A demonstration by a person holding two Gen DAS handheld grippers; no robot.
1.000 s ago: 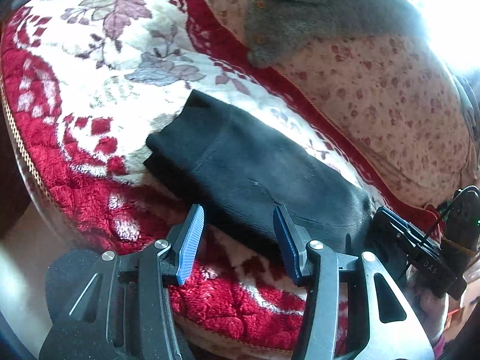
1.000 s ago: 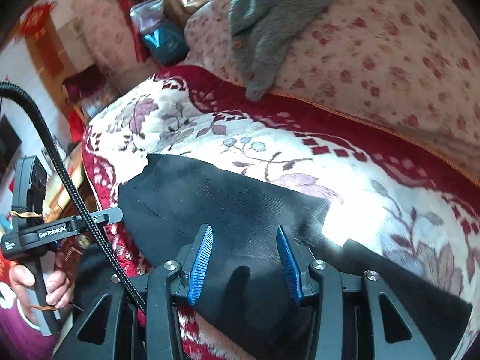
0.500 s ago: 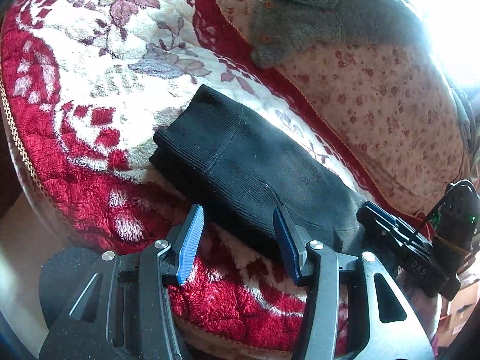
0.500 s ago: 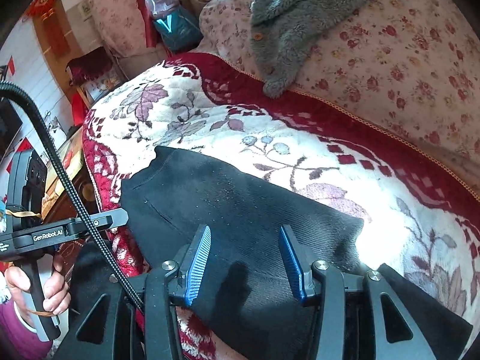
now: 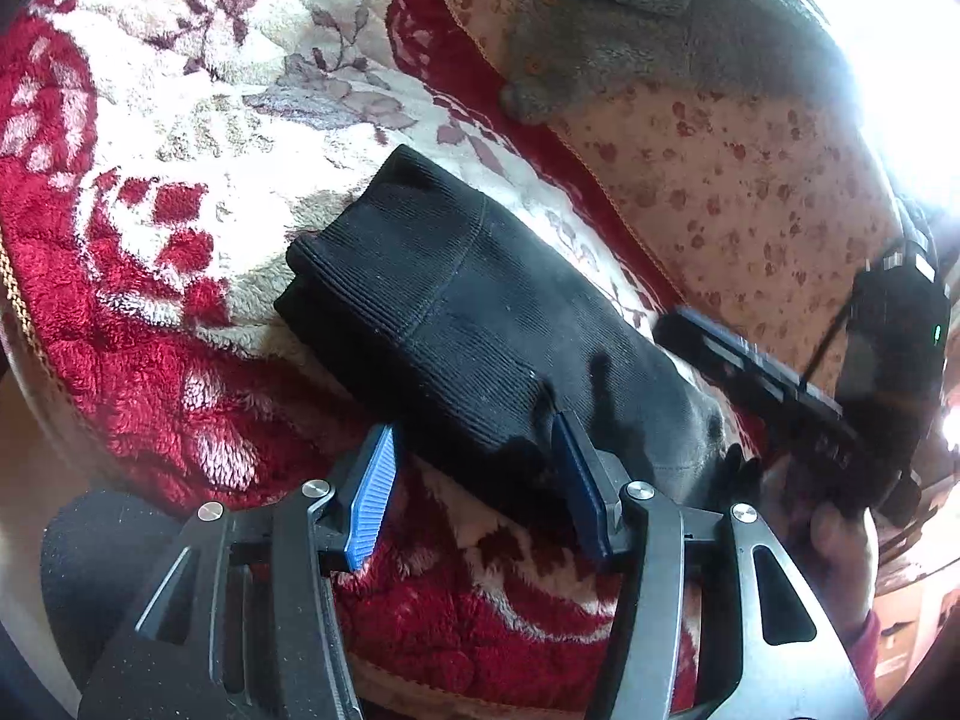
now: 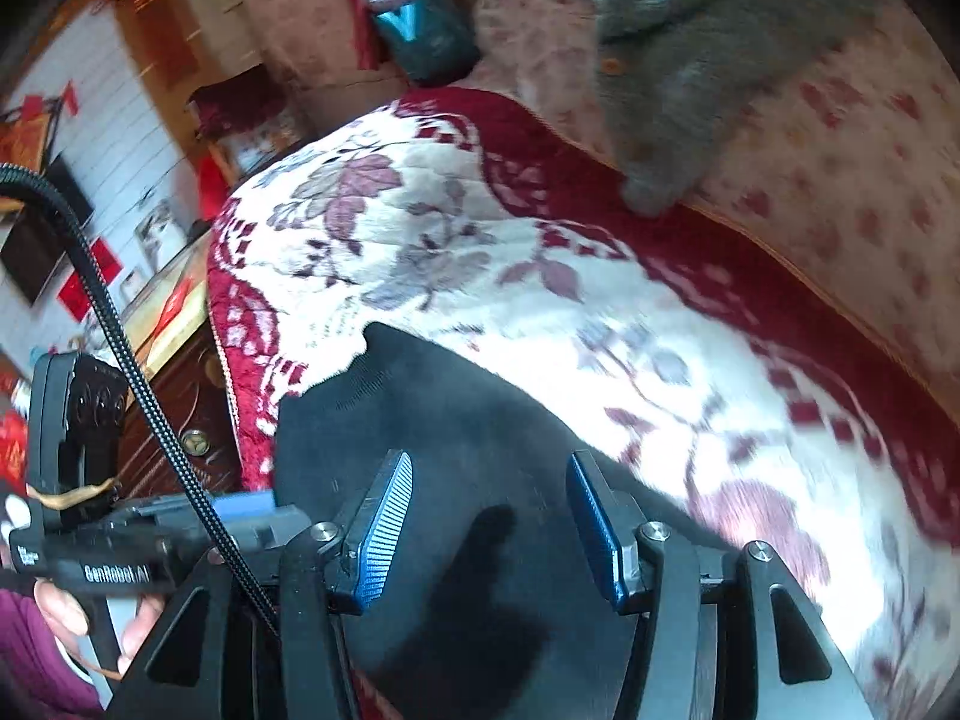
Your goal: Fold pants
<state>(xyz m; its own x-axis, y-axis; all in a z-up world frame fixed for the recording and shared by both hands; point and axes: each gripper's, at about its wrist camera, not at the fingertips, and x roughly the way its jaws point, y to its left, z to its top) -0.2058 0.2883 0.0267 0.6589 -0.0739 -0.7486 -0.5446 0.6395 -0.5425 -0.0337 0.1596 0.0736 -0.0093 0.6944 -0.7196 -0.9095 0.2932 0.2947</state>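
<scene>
The black pants (image 5: 480,324) lie folded into a thick strip on a red and white floral blanket (image 5: 180,192). My left gripper (image 5: 474,474) hovers at the strip's near edge with its jaws opening; the cloth reaches between the blue pads (image 5: 372,492) but they do not press it. In the right wrist view the pants (image 6: 456,414) spread dark below my right gripper (image 6: 489,516). Its jaws are opening too, and nothing is pinched. The right gripper (image 5: 750,372) also shows in the left wrist view, beyond the pants' far end.
A grey fleece garment (image 5: 660,30) lies on the floral back cushion (image 5: 750,192). The left gripper's body (image 6: 114,570), a hand (image 6: 60,606) and a black cable (image 6: 120,348) fill the lower left of the right wrist view. A dark wooden cabinet (image 6: 192,420) stands past the blanket's edge.
The right gripper has slid sideways over the pants and its jaws stand wider. In the left view the right gripper has drawn off to the right, and the left jaws have widened slightly.
</scene>
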